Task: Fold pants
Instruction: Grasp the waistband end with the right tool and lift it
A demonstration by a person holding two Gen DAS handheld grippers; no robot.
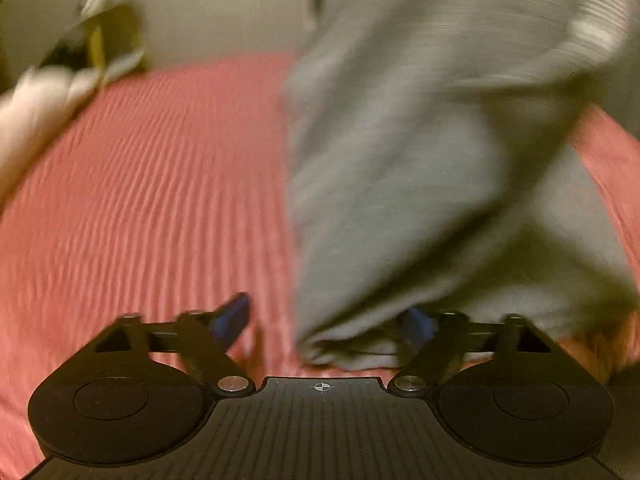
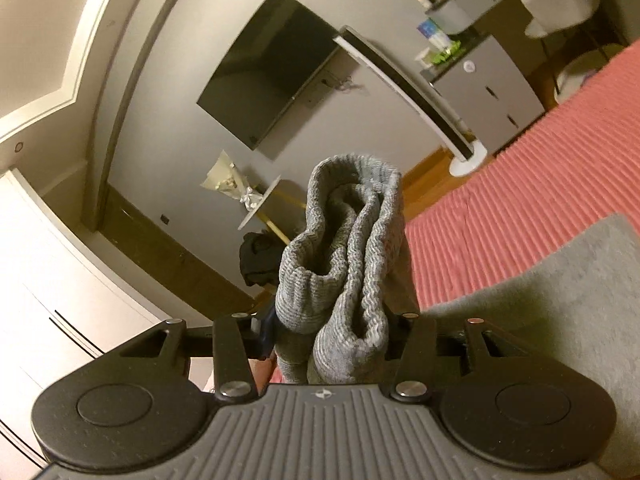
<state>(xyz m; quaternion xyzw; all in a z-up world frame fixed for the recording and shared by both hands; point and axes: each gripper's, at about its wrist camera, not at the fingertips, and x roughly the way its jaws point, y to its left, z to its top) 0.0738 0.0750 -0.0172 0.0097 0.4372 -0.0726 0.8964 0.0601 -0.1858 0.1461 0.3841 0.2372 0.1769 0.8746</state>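
lifting the pants [image 2: 352,264] off the bed [image 2: 520,184] to straighten them, our right gripper [image 2: 332,336] jaws pinch the ribbed cuff; left gripper [image 1: 326,320] jaws spread around the hem at 5 o'clock.

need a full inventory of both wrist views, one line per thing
pants: 1, grey knit, ribbed band bunched between the right jaws, the rest draped over the bed
bed cover: 1, pink ribbed, under the pants
TV: 1, black, on the wall
cabinet: 1, grey, by the far wall, small items on top
floor lamp: 1, white and black, past the bed's end
side table: 1, round, pale, wrapped bundle on it
dark clothing: 1 heap, black, below the side table
left gripper: 1, black, blue pads, pants edge between the jaws, blurred
right gripper: 1, black, shut on pants
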